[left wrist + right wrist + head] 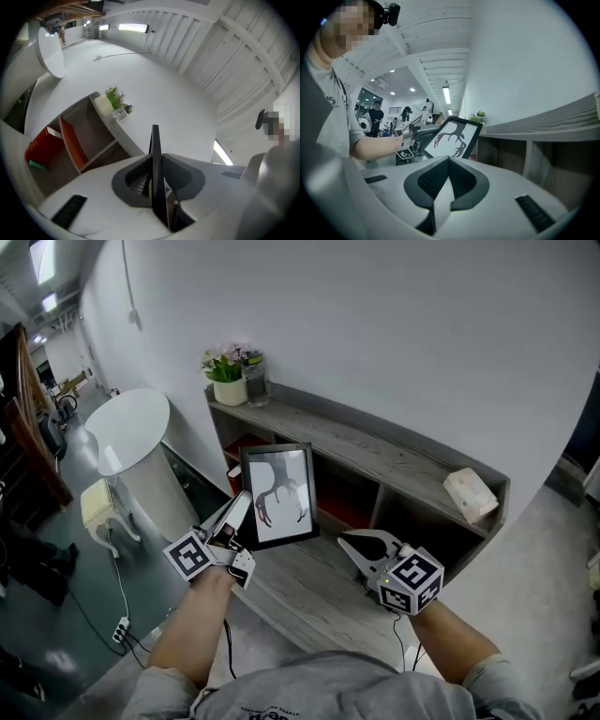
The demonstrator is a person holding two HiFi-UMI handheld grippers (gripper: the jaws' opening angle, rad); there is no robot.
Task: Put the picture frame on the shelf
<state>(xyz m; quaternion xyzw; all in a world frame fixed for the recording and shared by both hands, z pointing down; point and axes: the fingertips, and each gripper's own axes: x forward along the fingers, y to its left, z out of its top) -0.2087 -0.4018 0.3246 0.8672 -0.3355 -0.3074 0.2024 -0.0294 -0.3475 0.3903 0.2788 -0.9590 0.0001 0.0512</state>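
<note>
A black picture frame [278, 495] with a dark antler-like print on white hangs upright in front of the grey wooden shelf [375, 448]. My left gripper [242, 508] is shut on its lower left edge. In the left gripper view the frame [154, 140] stands edge-on between the jaws of the left gripper [157, 164], with the shelf [117, 126] behind. My right gripper [351, 542] is to the right of the frame and apart from it. Its jaws meet with nothing between them. The right gripper view shows the frame [452, 138] beyond the right gripper [449, 160].
A potted plant [228, 381] and a jar stand at the shelf top's left end, and a tissue box [469, 493] lies at its right end. Red boxes [42, 145] sit in the lower compartments. A white round table [127, 427] stands left. A low grey plank [309, 592] lies below.
</note>
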